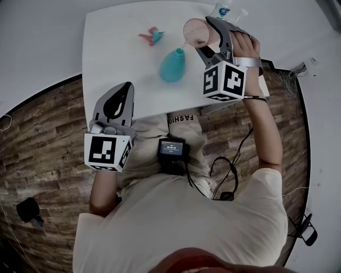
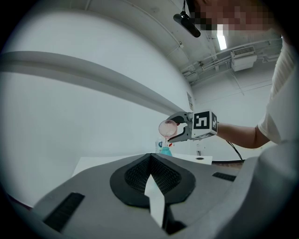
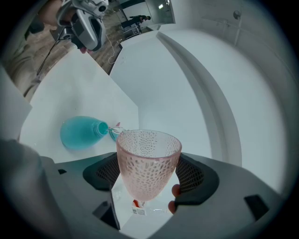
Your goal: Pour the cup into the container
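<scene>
My right gripper (image 1: 206, 38) is shut on a pink dimpled cup (image 1: 195, 31), which it holds tipped above the white table (image 1: 117, 42). A thin stream runs from the cup's rim toward the mouth of a teal bulb-shaped container (image 1: 172, 65) just left of it. In the right gripper view the cup (image 3: 148, 161) sits between the pads, and the teal container (image 3: 83, 132) lies to its left. My left gripper (image 1: 119, 101) hangs shut and empty over the table's near edge. From there I see the cup (image 2: 167, 127) over the container (image 2: 165, 150).
A red-and-teal plastic item (image 1: 153, 36) lies at the table's back, left of the container. A clear bottle (image 1: 222, 9) stands at the far right corner. Wood floor lies around the table, and cables trail at the right.
</scene>
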Demonstrator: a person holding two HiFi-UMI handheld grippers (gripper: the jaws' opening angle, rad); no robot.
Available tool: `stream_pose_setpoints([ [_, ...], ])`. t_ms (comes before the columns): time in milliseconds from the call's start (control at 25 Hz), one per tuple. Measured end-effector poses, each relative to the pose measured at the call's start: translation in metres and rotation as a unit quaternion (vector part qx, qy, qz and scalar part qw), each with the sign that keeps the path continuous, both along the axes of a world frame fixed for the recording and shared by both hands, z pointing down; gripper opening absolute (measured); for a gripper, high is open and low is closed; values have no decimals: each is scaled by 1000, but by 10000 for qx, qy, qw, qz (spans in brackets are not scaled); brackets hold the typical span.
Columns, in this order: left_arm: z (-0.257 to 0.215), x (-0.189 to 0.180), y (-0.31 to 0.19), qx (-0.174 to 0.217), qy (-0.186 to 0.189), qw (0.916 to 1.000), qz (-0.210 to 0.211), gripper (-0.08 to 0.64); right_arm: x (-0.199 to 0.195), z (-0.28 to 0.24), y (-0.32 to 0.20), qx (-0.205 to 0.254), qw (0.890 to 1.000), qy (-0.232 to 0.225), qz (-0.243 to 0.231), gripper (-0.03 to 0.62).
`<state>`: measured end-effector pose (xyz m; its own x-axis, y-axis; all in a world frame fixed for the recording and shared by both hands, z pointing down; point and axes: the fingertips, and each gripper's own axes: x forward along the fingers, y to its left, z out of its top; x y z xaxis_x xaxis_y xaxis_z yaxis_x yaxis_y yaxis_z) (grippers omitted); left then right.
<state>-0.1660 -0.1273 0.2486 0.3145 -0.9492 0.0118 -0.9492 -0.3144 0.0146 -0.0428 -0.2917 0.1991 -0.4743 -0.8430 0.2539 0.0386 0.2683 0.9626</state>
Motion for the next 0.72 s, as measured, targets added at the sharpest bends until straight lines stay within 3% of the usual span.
stream_pose_setpoints([
  [720, -2, -3, 1, 22, -12, 10000, -33, 12, -1, -3, -1, 247, 9996, 124, 8, 368],
])
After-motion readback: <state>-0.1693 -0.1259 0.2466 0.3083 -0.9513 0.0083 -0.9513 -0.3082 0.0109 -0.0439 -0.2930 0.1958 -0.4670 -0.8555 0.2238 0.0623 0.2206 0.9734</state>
